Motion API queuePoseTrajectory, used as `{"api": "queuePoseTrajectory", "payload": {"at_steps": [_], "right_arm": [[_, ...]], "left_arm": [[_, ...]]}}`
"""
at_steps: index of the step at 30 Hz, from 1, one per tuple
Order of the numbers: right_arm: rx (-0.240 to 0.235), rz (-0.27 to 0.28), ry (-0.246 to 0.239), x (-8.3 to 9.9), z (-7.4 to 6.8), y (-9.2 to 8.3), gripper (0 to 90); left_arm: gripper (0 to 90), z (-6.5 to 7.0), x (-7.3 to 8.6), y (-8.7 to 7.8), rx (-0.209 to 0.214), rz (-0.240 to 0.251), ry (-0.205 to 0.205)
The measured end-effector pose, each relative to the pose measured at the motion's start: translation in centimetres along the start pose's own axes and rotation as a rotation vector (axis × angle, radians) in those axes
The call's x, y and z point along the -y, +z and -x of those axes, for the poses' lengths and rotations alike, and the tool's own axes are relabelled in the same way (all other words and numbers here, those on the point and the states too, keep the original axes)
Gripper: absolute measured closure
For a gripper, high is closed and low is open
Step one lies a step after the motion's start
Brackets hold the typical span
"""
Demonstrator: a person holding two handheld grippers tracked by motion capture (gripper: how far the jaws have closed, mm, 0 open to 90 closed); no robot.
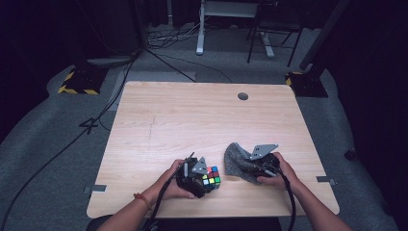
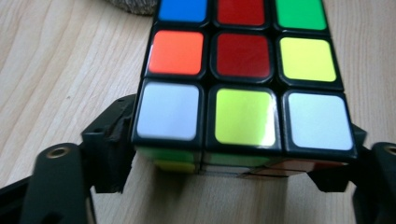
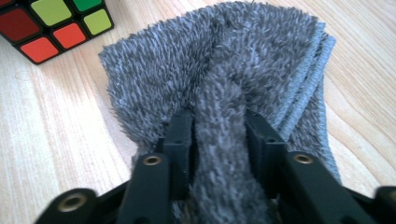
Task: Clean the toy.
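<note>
Left claw (image 1: 208,179) grips the puzzle cube (image 1: 211,176) by its sides, near front edge of the surface (image 1: 192,115). Right claw (image 1: 248,161) pinches a fold of the grey cloth (image 1: 235,159) just beside it. To wipe w/o slipping: keep cube clamped steady, bunch cloth firmly, rub one face at a time.

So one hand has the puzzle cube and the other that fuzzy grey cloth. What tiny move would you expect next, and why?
Probably the right tongs bring the grey cloth across to the puzzle cube, perhaps to wipe it. Both grips look set: the right tongs pinch a fold of cloth, the left tongs clamp the cube's sides, and the two things lie close together on the table.
</note>
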State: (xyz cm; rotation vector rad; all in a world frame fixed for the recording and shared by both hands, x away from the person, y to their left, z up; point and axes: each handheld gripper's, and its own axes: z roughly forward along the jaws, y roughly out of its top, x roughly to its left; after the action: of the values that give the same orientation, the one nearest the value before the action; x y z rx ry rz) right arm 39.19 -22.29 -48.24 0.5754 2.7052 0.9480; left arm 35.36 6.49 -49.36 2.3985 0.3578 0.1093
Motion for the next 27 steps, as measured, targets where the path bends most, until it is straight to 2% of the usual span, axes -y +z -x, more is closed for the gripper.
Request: {"api": "queuePoseTrajectory", "payload": {"at_steps": [3,8,14,17,20,22,25,27], "right_arm": [[0.010,0.004,-0.006,0.0,-0.1,0.0,72.0],[0.004,0.018,-0.008,0.0,0.1,-0.2,75.5],[-0.010,0.084,-0.001,-0.3,0.1,-1.2,76.6],[-0.039,0.149,0.004,-0.8,-0.2,-2.3,76.6],[-0.074,0.207,-0.001,-1.6,-0.7,-3.3,76.6],[-0.093,0.240,-0.013,-2.3,-1.3,-3.9,76.6],[-0.113,0.258,-0.026,-3.0,-1.9,-4.3,76.6],[-0.128,0.258,-0.040,-3.5,-2.3,-4.3,76.6]], "left_arm": [[32.7,-0.1,-0.1,0.0,-0.001,0.000,-0.001],[33.2,-0.5,-0.1,-0.1,-0.011,0.003,0.003],[33.4,-0.6,-0.7,-0.4,-0.032,-0.007,0.051],[33.5,-0.7,-1.2,-0.7,-0.038,0.003,0.049],[33.5,-0.7,-1.9,-0.6,-0.052,0.017,0.066],[33.5,-0.5,-2.5,-0.3,-0.061,0.002,0.094],[33.6,-0.1,-3.3,0.3,-0.088,-0.019,0.111],[33.5,0.1,-3.7,0.5,-0.090,-0.020,0.125]]}}
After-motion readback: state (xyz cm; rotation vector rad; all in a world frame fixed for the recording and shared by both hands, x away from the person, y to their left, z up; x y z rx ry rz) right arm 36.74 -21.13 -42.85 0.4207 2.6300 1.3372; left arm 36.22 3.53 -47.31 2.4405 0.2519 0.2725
